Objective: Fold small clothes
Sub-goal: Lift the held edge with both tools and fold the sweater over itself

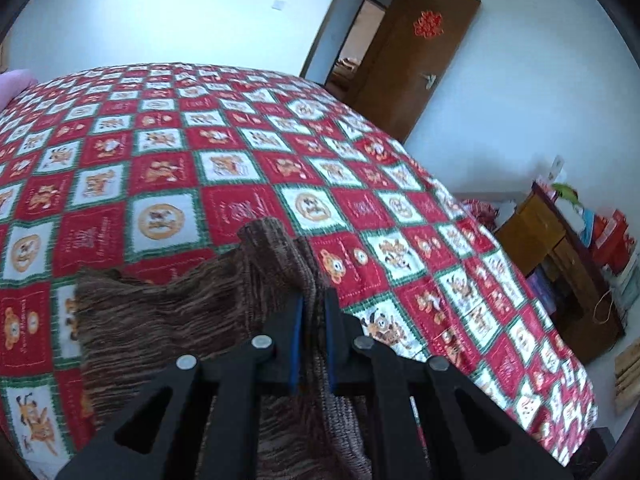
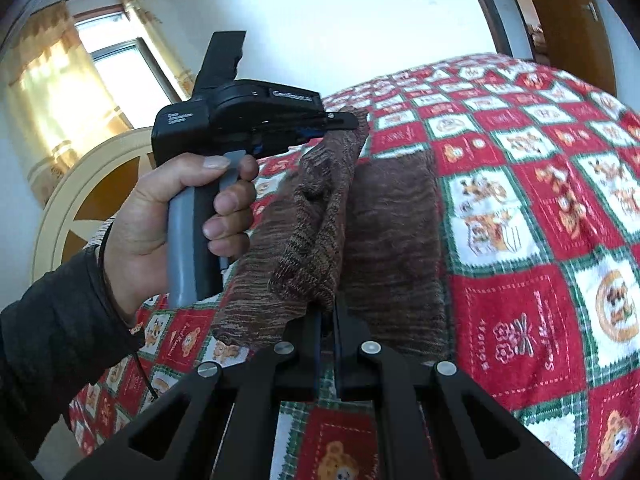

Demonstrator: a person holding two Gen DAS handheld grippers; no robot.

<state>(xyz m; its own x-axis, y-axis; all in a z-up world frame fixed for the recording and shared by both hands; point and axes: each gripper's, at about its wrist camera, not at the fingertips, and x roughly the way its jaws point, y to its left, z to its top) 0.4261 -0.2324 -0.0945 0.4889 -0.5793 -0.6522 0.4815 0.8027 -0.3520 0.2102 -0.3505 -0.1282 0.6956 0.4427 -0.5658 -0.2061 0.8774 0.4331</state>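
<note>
Both grippers, left gripper (image 1: 314,300) and right gripper (image 2: 329,312), pinch the ribbed brown knit garment (image 2: 304,216) over the checked quilt (image 1: 200,168).

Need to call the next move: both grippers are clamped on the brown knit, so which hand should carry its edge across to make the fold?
Probably left. The left gripper holds the brown knit raised above the checked bedspread, so that edge hangs free. The right gripper pinches lower, better as anchor.

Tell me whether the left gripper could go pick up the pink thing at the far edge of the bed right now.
Probably not as things stand: the left gripper is shut on the brown knit garment, so it isn't free, and the pink thing lies across the whole bed.
</note>
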